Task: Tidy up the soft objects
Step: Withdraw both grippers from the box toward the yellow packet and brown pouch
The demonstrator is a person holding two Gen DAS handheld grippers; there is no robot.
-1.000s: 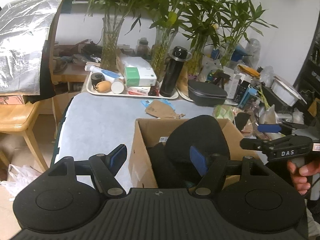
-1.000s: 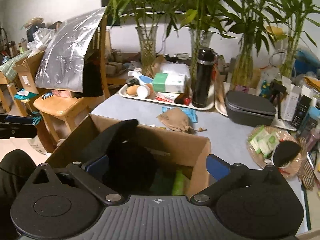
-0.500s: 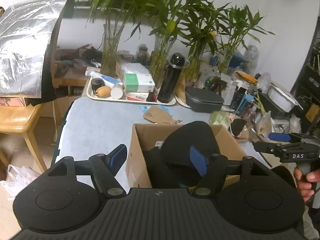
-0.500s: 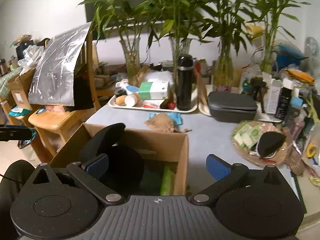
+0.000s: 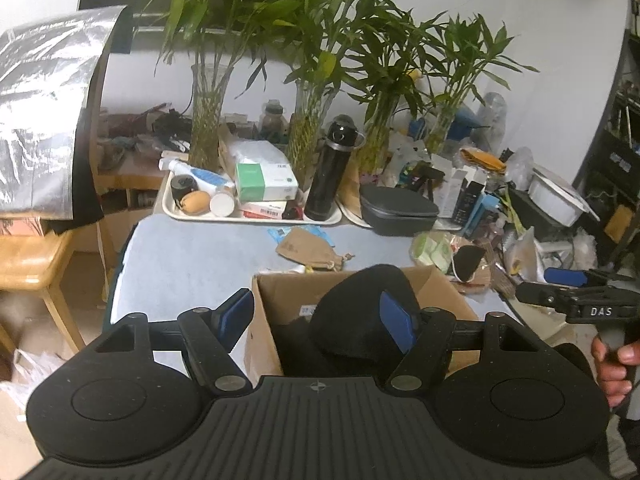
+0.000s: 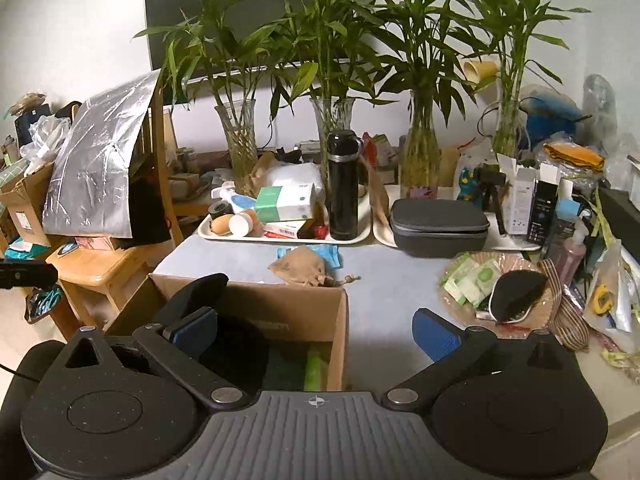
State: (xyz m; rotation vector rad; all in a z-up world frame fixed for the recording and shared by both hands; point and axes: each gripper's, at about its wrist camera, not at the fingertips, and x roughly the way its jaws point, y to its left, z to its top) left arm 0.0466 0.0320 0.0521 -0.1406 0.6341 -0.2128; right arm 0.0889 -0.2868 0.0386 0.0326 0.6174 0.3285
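Several dark soft things sat inside the cardboard box [image 5: 276, 300], chief among them a rounded black cushion [image 5: 360, 312] that stood up against the box's far wall and rose above its rim; a green roll [image 6: 313, 368] lay low in the box's right corner. Behind the box lay a tan drawstring pouch [image 6: 300, 268], and to the right of the box, on a woven mat, rested a black eye mask [image 6: 516, 292] that looked like the next soft item to collect. Above the box, the left gripper [image 5: 316, 316] hung with its fingers spread wide and nothing between them, one blue pad in front of the cushion, though whether it touched could not be told. At the box's right edge, the right gripper [image 6: 316, 332] was likewise splayed and empty. To do this step well, a hand would probably go over the rim toward the mask, close gently on its middle, and lift it clear of the mat before swinging toward the box.
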